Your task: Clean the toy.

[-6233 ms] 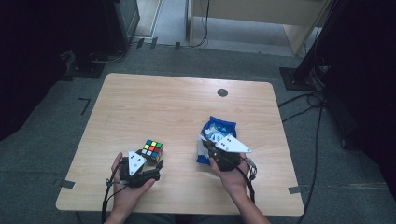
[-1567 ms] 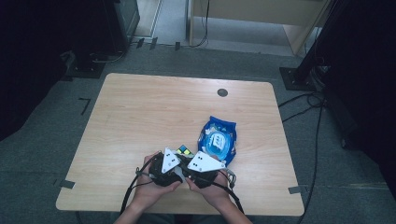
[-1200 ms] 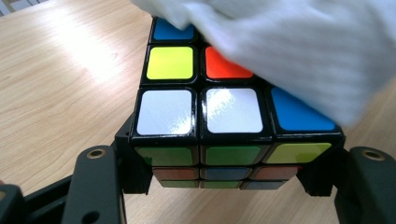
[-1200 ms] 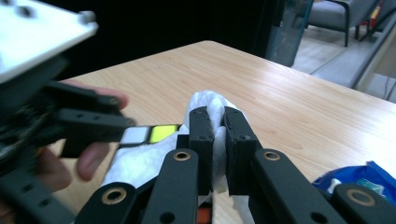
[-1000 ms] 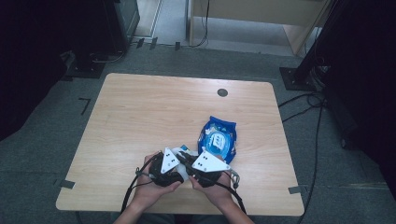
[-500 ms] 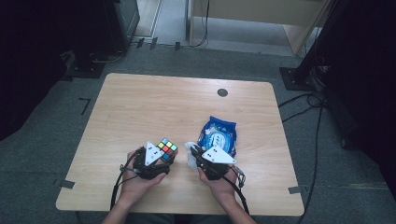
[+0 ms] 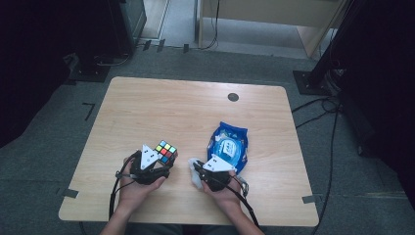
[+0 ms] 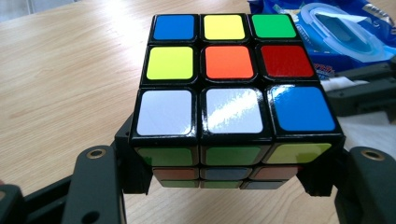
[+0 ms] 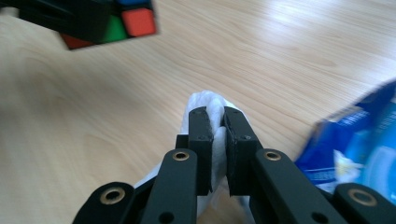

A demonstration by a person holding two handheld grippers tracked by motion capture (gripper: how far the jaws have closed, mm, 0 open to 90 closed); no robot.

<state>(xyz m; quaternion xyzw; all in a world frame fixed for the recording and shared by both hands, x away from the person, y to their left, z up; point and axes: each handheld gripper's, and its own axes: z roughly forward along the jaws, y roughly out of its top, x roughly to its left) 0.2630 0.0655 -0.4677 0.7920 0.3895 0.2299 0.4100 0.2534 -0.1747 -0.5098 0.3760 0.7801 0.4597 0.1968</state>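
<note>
My left gripper [image 7: 157, 165] clamps the puzzle cube [image 8: 229, 88], held level above the table [image 7: 161, 112], near its front edge. My right gripper [image 9: 217, 135], beside it, pinches a white wipe [image 9: 205, 105], which probably touches the wood by the blue wipes pack [image 7: 230, 144].

High view hangs above the person's edge of the table [image 7: 147, 107], looking forward and down, taking in the whole top. Left gripper view sits right up against the cube [image 8: 233, 88], facing across it toward the blue wipes pack [image 8: 336, 28]. Right gripper view rides low, nose to the white wipe [image 9: 208, 112], cube [image 9: 126, 18] and pack [image 9: 355, 144] at its edges.
</note>
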